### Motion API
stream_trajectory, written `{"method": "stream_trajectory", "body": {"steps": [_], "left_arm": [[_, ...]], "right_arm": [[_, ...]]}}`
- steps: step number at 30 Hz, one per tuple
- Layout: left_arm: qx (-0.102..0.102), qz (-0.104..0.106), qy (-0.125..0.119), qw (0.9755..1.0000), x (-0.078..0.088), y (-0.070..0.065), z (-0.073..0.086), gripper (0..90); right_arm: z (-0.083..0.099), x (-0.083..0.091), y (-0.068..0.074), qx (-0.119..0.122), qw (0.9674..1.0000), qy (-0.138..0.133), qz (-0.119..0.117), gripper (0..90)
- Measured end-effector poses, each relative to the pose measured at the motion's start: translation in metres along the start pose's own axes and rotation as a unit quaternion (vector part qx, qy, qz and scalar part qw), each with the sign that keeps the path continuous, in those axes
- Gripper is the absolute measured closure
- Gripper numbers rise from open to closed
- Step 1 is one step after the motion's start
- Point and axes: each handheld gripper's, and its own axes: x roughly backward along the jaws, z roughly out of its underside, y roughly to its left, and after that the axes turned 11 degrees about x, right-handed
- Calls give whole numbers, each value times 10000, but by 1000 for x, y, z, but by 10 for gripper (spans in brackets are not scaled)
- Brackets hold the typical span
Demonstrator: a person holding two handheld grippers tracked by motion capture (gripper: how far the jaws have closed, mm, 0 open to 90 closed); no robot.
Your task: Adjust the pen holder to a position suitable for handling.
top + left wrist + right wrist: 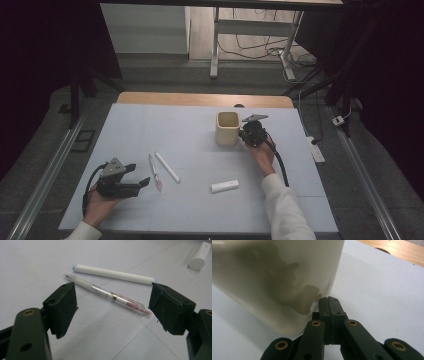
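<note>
Nearest the camera in the high view, the left tongs (142, 174) rest low over the bench (150, 120), jaws spread wide with nothing between them. In the left gripper view a clear pen (107, 294) with a pink clicker end lies just beyond the open jaws, crossing the gap at a slant. A white pen (113, 274) lies just behind it, near but apart and at a slight angle to it.

Handling, clear pen: judged light, stiff and smooth-barrelled, so it is likely to roll or twist under uneven pressure. The recommended grip point is mid-barrel, near the metal band, with the pads square across the barrel. The white pen should behave the same; take it at its middle.

Relative to the cup (227, 128), a cream, square-sided holder standing upright: both pens lie well to its left and nearer the person. A short white cap-like piece (224, 186) lies on the near side of the cup, well apart from it.

The right tongs (244, 133) are fully closed and hold nothing. In the right gripper view their tips sit against, or just beside, the base of the cup's wall (274, 280); contact cannot be confirmed.

Cup contents: the high view shows the cup's interior as empty. The cup is judged light and rigid, and a sideways push at the base may slide it.
</note>
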Motion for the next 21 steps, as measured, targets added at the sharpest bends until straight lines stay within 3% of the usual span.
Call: {"method": "stream_trajectory", "body": {"steps": [7, 14, 21], "left_arm": [[14, -13, -2, 10000, -1, 1, -1, 226], [-15, 21, 38, 10000, -3, 1, -1, 228], [3, 9, 41, 10000, -3, 2, -1, 230]], "right_arm": [[-1, -2, -1, -91, 10000, -20, -25, 893], [-3, -3, 0, -52, 10000, 23, 48, 894], [-7, -6, 5, 3, 10000, -1, -42, 894]]}}
